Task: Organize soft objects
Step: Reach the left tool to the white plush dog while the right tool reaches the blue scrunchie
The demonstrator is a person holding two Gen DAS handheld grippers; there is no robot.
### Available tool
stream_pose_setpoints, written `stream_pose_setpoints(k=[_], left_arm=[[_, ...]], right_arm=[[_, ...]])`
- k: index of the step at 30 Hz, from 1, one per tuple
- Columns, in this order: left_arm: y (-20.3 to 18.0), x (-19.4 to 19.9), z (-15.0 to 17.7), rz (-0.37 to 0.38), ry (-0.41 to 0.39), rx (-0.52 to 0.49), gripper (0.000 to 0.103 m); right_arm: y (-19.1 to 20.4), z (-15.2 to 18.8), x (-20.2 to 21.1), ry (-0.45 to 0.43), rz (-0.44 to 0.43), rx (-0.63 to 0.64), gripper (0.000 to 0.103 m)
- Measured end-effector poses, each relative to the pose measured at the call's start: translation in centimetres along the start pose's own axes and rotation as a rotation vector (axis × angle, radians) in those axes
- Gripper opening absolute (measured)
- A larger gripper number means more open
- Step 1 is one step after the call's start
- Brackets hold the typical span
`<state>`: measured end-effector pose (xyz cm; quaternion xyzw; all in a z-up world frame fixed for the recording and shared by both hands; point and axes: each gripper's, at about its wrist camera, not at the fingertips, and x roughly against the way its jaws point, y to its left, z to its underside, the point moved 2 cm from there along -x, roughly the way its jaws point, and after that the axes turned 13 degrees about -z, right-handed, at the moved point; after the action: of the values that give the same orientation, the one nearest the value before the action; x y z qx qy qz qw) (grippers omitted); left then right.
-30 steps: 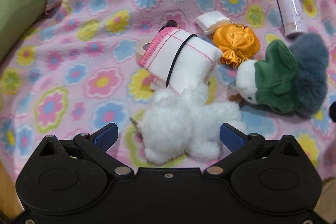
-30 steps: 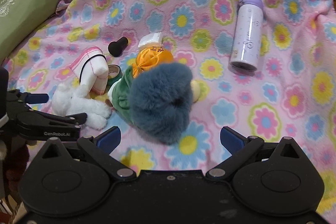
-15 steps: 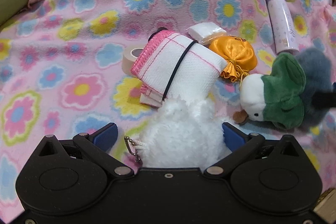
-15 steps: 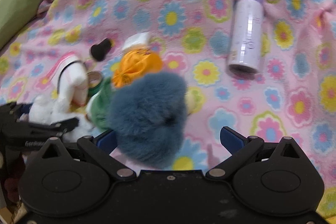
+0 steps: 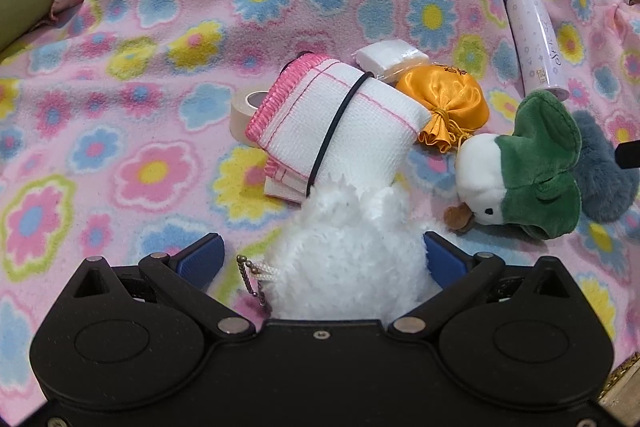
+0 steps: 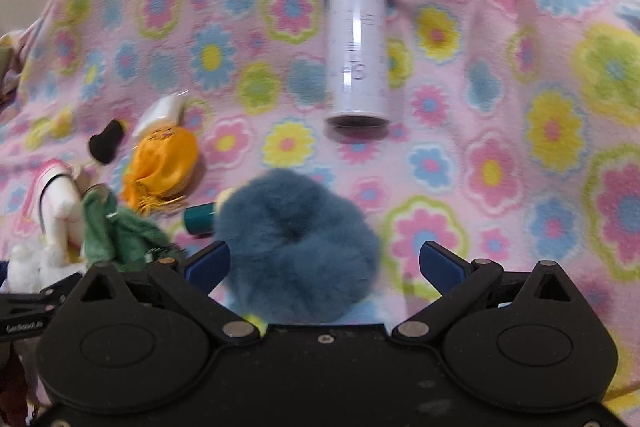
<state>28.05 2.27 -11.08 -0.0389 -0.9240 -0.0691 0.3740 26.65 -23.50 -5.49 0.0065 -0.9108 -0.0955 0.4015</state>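
Two pickups are starting: my left gripper [image 5: 320,259] gapes around the white plush toy [image 5: 348,263], my right gripper [image 6: 324,263] around the blue scrunchie [image 6: 300,247]; next, I'd squeeze both.

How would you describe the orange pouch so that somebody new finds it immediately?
Look at the pink flowered blanket and its cluster of soft things. The orange pouch lies between the rolled white cloth and the lilac bottle. It alone is shiny satin, tied with gold cord.
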Motion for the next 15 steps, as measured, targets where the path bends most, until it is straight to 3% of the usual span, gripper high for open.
stream_pose_setpoints(k=[9,15], left_arm=[[0.0,0.0,0.0,0.000,0.000,0.000,0.101],[0.0,0.0,0.0,0.001,0.002,-0.001,0.101]], right_arm=[[0.8,0.2,-3.3,-0.006,0.043,0.061,0.102],[-0.5,0.8,-5.5,0.035,0.004,-0.004,0.102]])
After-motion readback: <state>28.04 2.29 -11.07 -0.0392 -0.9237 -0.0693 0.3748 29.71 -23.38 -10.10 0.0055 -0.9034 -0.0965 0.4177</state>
